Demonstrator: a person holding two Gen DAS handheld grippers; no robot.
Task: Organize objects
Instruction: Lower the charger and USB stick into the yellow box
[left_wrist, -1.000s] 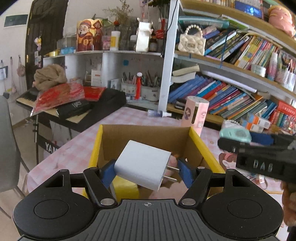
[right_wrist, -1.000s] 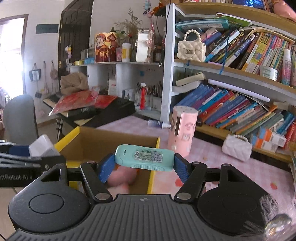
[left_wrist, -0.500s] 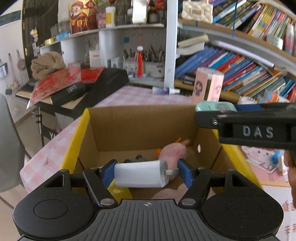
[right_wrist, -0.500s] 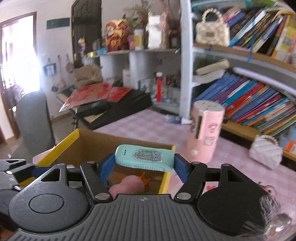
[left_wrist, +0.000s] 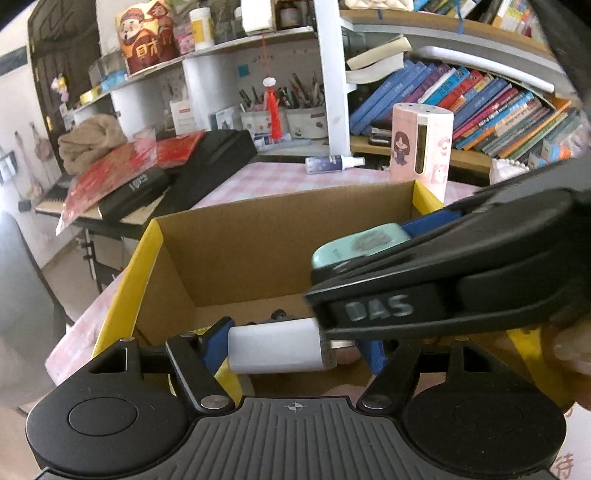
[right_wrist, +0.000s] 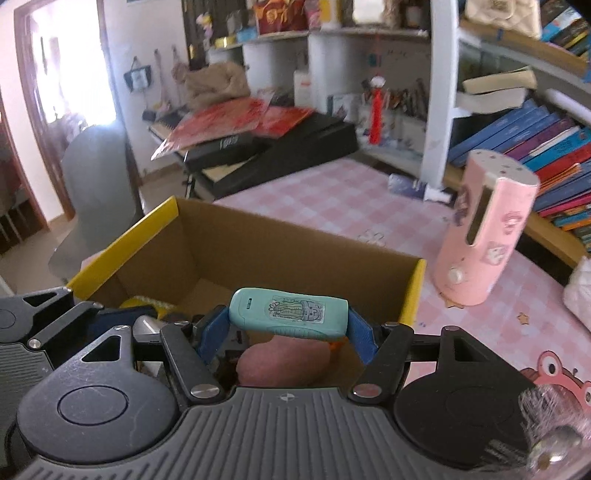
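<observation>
Over the open yellow-rimmed cardboard box (right_wrist: 221, 236) – left claw (left_wrist: 291, 349) clamps a white plastic plug adapter (left_wrist: 275, 347), right claw (right_wrist: 288, 326) clamps a teal rounded plastic case (right_wrist: 288, 314).

left wrist: close above cardboard box (left_wrist: 236, 258) | right wrist: same | shared: box, pink canister (right_wrist: 484, 236)

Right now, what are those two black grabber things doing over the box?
A person is tidying up with a gripper in each hand. The left gripper is clamped on a white charger plug, and the right gripper is clamped on a small teal gadget with a sticker. Both hang over the open cardboard box, which already has a pink toy inside. Nothing has been dropped yet.
</observation>
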